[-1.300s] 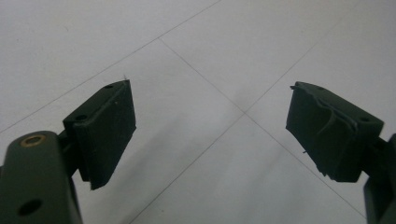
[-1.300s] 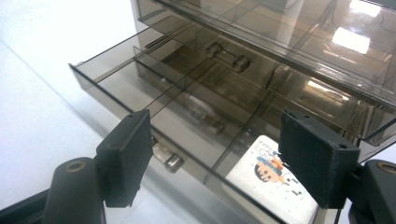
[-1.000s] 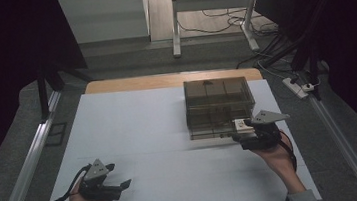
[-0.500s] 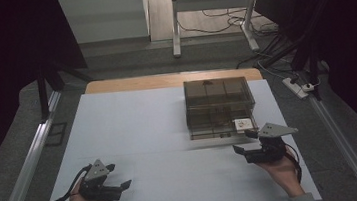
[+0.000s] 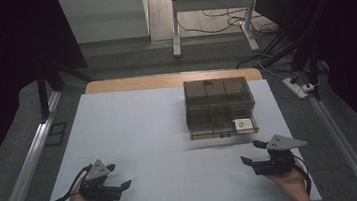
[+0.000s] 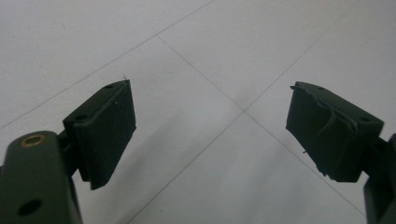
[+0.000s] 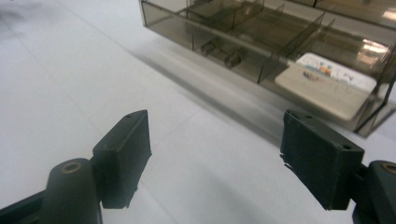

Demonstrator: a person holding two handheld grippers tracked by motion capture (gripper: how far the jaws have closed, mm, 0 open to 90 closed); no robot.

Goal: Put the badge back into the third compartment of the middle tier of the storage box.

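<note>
A smoky see-through drawer box stands on the white table, right of the middle. Its lower drawer is pulled out toward me. A white card lies in that drawer's right compartment, and the right gripper view shows the card flat behind the drawer's front wall. My right gripper sits near the table's front right, short of the drawer; its jaws have just been opening, with nothing between them. My left gripper rests open at the front left over bare table.
A wooden strip runs along the table's far edge. Metal rails flank both sides. On the floor at the right lie a power strip and cables. A white frame's legs stand behind the table.
My right gripper has drawn back from the open drawer toward the table's near edge and sunk a little, its jaws wider. The card stays in the drawer. The left gripper has kept still.
</note>
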